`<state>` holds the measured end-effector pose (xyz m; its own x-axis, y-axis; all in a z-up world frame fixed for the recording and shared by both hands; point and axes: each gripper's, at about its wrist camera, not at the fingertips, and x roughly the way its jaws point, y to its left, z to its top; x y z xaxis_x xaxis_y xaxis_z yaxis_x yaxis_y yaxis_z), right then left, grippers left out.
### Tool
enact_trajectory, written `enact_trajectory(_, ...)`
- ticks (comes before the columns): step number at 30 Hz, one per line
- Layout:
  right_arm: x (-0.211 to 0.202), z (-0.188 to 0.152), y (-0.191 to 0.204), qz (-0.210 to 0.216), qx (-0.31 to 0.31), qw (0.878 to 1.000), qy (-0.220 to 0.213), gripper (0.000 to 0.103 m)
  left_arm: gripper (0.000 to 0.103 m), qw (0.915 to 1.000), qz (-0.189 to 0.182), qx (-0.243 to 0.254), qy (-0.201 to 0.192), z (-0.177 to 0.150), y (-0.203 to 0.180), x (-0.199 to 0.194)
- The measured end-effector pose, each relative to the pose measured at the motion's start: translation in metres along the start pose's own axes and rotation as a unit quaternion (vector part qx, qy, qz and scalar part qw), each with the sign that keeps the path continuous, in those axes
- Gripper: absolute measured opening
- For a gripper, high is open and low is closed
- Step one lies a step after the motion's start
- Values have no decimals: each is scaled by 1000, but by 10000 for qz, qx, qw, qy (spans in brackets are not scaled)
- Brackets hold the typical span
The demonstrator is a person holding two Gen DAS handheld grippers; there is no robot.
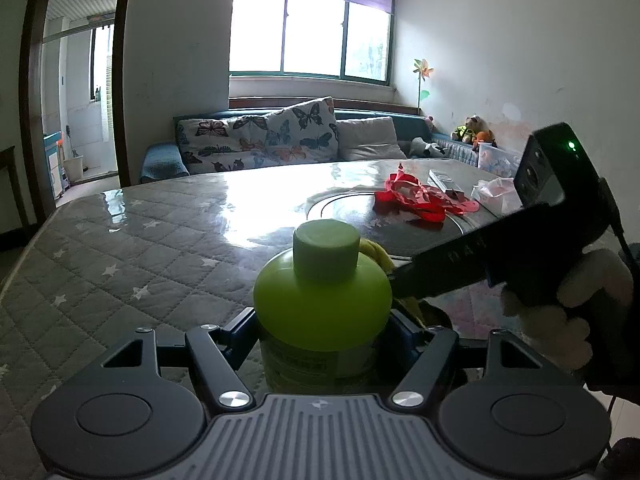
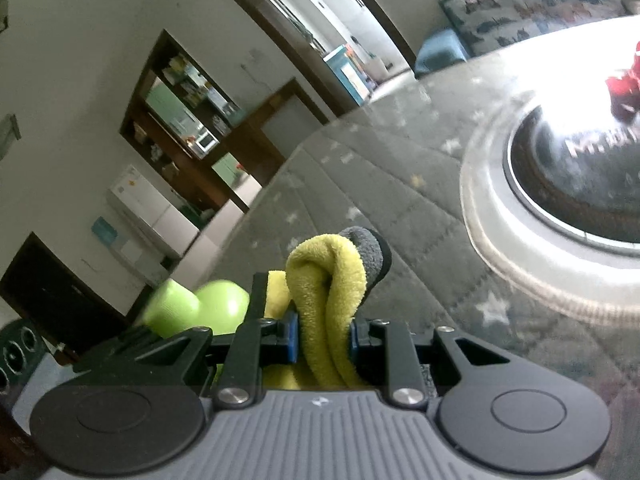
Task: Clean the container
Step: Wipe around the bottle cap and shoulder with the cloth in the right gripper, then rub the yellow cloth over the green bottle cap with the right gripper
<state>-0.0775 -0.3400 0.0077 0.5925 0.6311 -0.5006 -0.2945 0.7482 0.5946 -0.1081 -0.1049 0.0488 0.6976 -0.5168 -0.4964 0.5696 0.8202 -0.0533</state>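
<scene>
Container held, cloth applied
Left gripper clamps the green bottle (lower centre); right gripper pinches 1 yellow cloth beside it.

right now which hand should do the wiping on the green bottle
Right: its jaws pinch the yellow cloth beside the green bottle. The left gripper is clamped on the bottle, steadying it.

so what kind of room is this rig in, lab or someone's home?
Most likely a home living or dining room, not a lab. A sofa with butterfly-print cushions sits under the window, soft toys sit by the wall, and the work happens at a round table under a quilted star-print cover.
</scene>
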Motion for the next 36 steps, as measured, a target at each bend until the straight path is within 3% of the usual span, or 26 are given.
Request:
enact_trajectory(6,-7,-10,-3,-51,-15,9999,109,23,72,10000,50,39,-25,1,-2,-2)
enact_trajectory(18,-36,8,24,399,-209,9978,-478,23,72,9999,94,63,-88,-1,-2,-8)
enact_trajectory(36,3,-3,-2,41,38,10000,-8,23,72,9999,91,14,-55,-2,1,-7)
